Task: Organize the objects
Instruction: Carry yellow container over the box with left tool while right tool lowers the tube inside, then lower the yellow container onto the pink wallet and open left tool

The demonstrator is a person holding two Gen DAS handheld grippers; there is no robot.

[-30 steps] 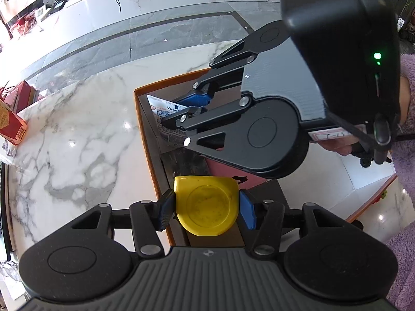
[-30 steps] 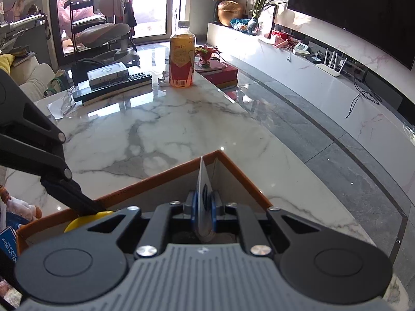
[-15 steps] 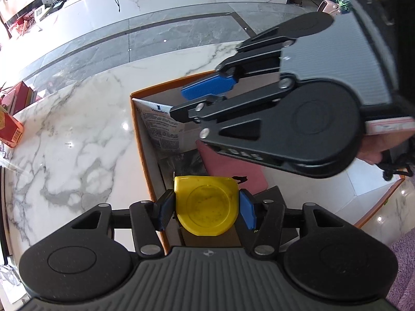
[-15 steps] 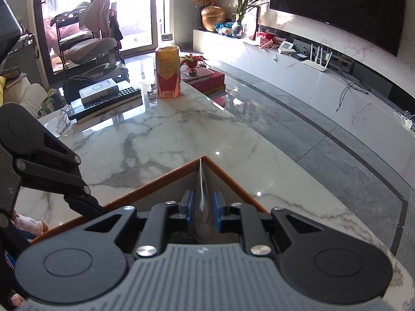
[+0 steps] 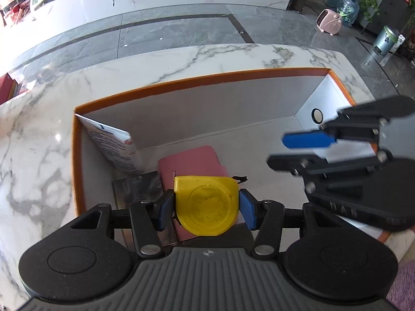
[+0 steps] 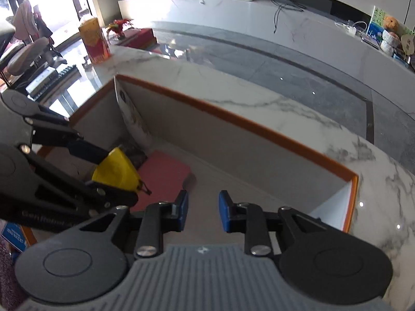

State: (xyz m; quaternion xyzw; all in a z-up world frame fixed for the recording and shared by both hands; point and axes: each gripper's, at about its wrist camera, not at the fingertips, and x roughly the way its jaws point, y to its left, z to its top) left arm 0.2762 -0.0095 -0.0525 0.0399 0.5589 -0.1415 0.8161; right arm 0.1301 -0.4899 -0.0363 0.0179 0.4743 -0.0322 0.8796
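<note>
Between your left fingers [image 5: 206, 206] sits the yellow tape measure [image 5: 206, 203], clamped by its flat sides so it hangs steady above the pink booklet [image 5: 190, 162] inside the orange-rimmed box [image 5: 181, 81] on the desk [image 5: 39, 134]. Your right fingers [image 6: 201, 211] have just been opening and now stand apart with nothing between them. Ahead of the left fingers, a white packet [image 5: 111, 142] leans upright in the box corner, probably to save floor space.
</note>
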